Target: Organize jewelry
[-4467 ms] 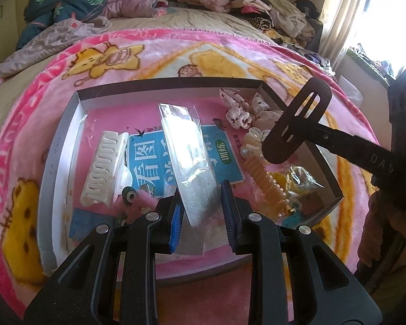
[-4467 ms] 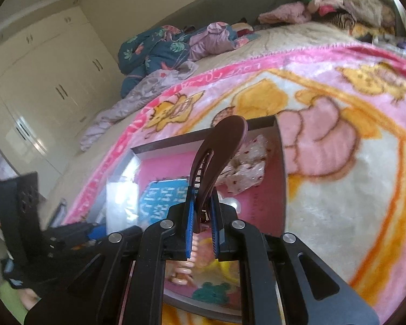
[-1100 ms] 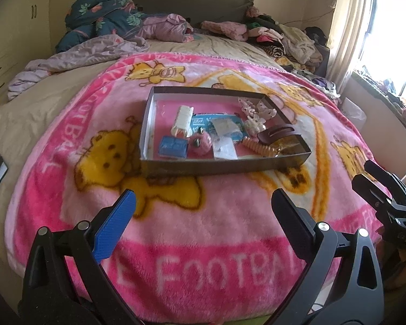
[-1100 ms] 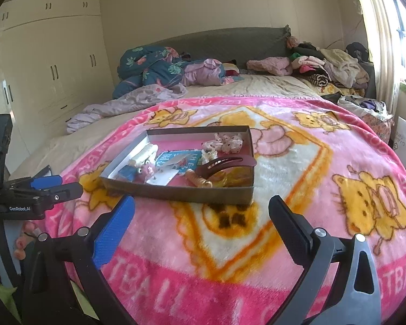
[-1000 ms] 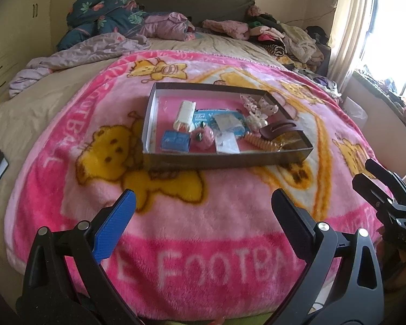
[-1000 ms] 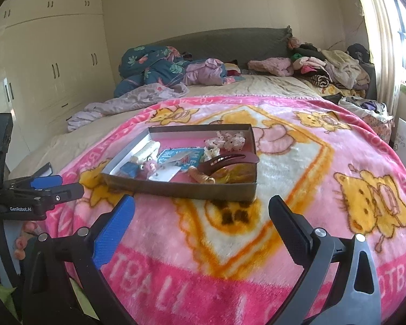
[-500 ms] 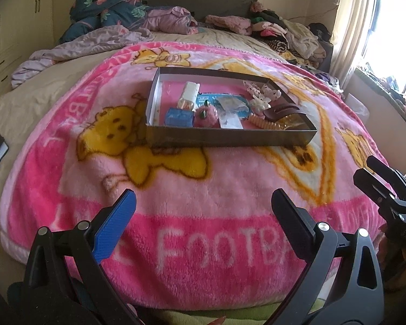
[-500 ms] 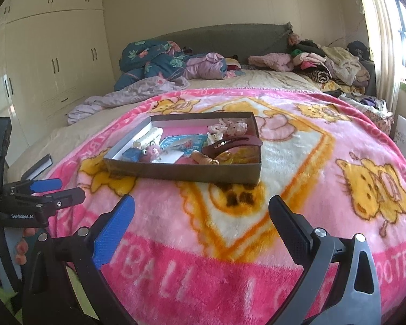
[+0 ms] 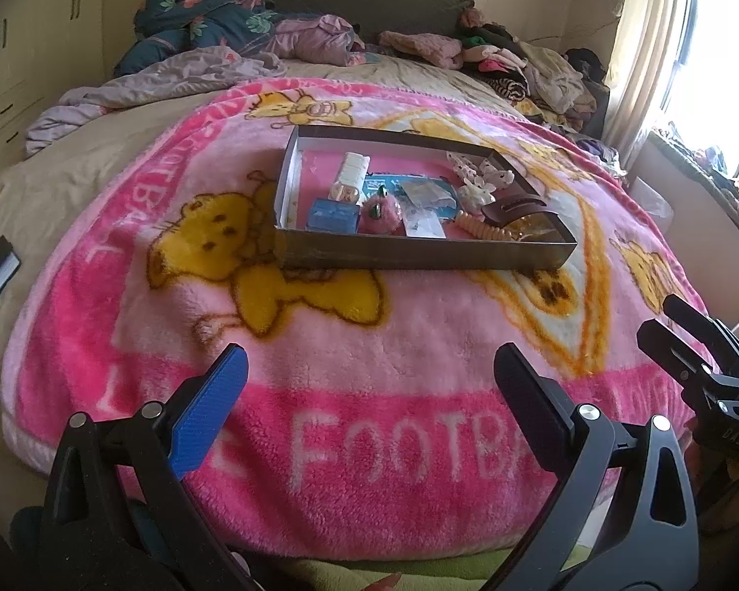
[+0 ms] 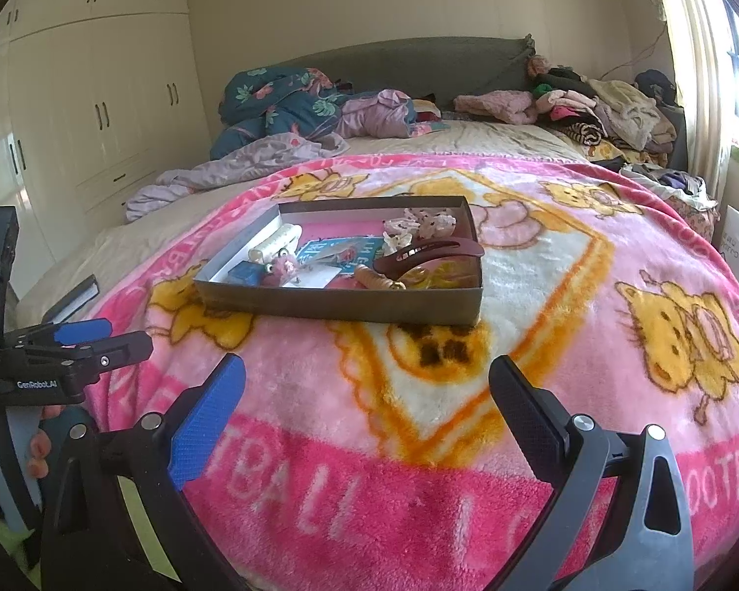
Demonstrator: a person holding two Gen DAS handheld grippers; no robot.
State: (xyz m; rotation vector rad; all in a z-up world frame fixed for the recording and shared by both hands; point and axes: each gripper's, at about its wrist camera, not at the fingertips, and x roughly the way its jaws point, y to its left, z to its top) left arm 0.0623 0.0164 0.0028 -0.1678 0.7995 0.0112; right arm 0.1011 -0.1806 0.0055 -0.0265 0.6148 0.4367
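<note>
Jewelry tray (image 9: 419,251) sat well ahead of both our spread, empty tongs.
Left tongs (image 9: 369,384) and right tongs (image 10: 367,394) looked equally far; tray's long side faced us.

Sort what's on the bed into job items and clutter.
Job: cardboard tray, brown hair clip, white claw clip, pink pompom, coiled hair tie.

Clutter: clothes pile, floral quilt, pink blanket.

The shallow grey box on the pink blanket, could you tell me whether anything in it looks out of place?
One thing: the dark brown hair clip is propped at a tilt on other pieces, its tip poking above the rim of the shallow grey box. Everything else lies inside.
</note>
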